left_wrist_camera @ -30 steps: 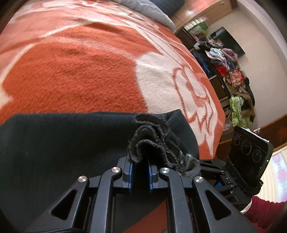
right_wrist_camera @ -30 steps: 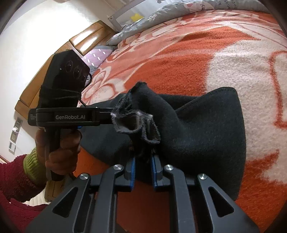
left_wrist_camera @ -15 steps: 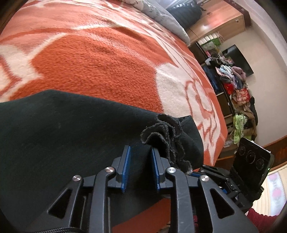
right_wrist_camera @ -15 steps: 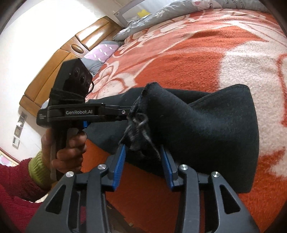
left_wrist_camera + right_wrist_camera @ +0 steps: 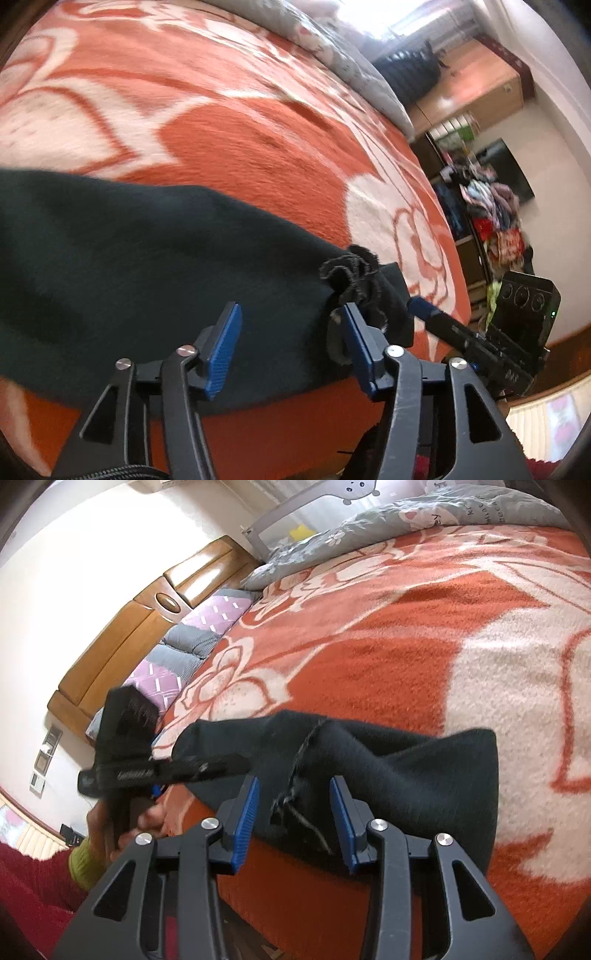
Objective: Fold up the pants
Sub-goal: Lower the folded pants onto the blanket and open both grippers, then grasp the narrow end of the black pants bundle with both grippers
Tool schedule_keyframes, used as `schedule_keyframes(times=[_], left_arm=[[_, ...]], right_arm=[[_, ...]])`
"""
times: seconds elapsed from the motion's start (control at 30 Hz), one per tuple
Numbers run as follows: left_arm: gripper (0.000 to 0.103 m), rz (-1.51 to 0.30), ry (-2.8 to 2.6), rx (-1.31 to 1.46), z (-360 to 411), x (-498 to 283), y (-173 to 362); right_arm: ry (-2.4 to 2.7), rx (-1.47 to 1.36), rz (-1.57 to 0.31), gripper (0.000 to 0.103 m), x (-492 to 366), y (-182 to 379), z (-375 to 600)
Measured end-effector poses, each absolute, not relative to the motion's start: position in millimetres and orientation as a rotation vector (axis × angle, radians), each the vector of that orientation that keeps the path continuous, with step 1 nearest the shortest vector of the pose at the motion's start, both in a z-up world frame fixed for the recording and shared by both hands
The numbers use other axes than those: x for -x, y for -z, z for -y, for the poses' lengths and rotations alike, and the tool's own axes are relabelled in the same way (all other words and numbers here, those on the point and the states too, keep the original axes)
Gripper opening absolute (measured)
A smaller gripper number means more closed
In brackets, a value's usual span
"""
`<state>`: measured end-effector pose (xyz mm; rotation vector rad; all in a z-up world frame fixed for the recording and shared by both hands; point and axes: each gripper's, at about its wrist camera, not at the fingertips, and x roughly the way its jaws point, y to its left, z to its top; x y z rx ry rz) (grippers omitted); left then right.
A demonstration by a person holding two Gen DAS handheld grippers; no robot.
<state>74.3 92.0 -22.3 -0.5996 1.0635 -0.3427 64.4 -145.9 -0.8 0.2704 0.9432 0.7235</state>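
Observation:
The black pants (image 5: 129,258) lie folded on the orange and white blanket (image 5: 240,147), near the bed's front edge. A frayed hem end (image 5: 354,266) sticks up at their right side. My left gripper (image 5: 291,314) is open, its blue pads wide apart over the cloth, empty. In the right wrist view the pants (image 5: 406,768) lie just ahead, a frayed seam (image 5: 299,771) between the pads. My right gripper (image 5: 295,786) is open and empty. The left gripper also shows in the right wrist view (image 5: 166,768), held by a hand.
A wooden headboard (image 5: 122,638) and pillows (image 5: 199,627) stand at the left of the bed. A grey duvet (image 5: 424,513) lies at the far side. Shelves with piled clothes (image 5: 487,206) stand beyond the bed. The blanket (image 5: 443,627) stretches wide ahead.
Both grippers have opened and let go of the pants' hem ends. The cloth has dropped onto the folded pants, and both grippers have drawn back a little.

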Motion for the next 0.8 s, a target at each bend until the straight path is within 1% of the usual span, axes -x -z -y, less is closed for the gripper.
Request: schedule_keyframes(times=[0.33, 0.43, 0.53, 0.67, 0.8], left_arm=[[0.058, -0.999, 0.180, 0.719, -158, -16, 20], [0.060, -0.993, 0.150, 0.755, -174, -1, 22], [0.060, -1.007, 0.160, 0.785, -179, 6, 26], [0.060, -1.017, 0.184, 0.756, -170, 4, 23], [0.064, -1.000, 0.183, 0.785, -174, 10, 20]], right_arm=[[-0.724, -0.285, -0.979, 0.041, -80, 8, 126], [-0.718, -0.276, -0.980, 0.041, -82, 6, 123], [-0.710, -0.272, -0.964, 0.041, -86, -1, 126], [-0.681, -0.280, -0.956, 0.041, -95, -10, 136], [-0.698, -0.273, -0.961, 0.041, -106, -16, 132]])
